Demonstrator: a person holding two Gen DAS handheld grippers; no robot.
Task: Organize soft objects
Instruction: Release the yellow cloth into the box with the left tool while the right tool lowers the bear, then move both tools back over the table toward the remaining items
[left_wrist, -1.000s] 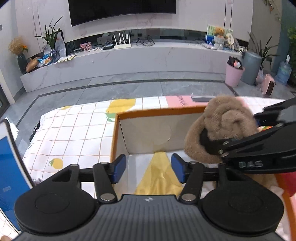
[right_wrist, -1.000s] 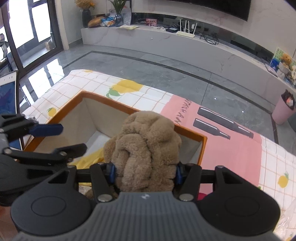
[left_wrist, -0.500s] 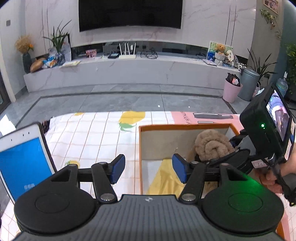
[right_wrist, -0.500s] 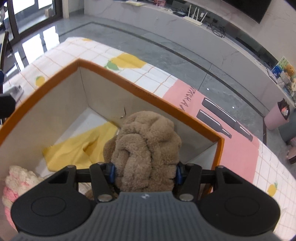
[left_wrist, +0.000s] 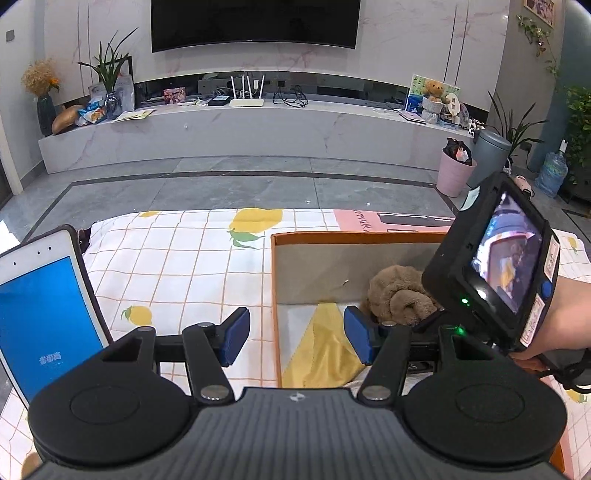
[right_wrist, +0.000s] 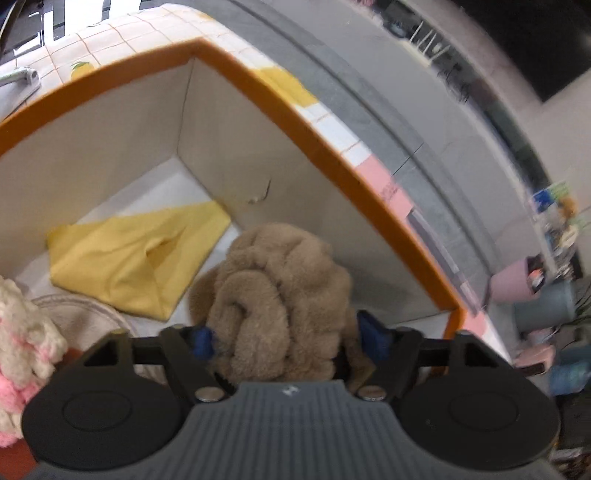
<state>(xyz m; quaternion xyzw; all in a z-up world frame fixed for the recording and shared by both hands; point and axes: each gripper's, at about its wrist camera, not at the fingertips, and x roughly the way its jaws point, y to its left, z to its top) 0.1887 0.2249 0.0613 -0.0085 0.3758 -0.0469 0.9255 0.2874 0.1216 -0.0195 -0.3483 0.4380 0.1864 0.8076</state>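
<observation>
Right gripper (right_wrist: 282, 338) down inside the orange-rimmed cardboard box (right_wrist: 325, 144), jaws just been opening, pads backing off the rolled brown fleece bundle (right_wrist: 277, 295) sitting between them near the far wall. Could still snag on fleece and drag it out on the way up. Left gripper (left_wrist: 295, 341) spread, holding nothing, above the box's left edge. Count: 1 box, 1 fleece roll, 1 flat yellow cloth (right_wrist: 136, 258), 1 pink-and-cream knitted piece (right_wrist: 22, 350).
</observation>
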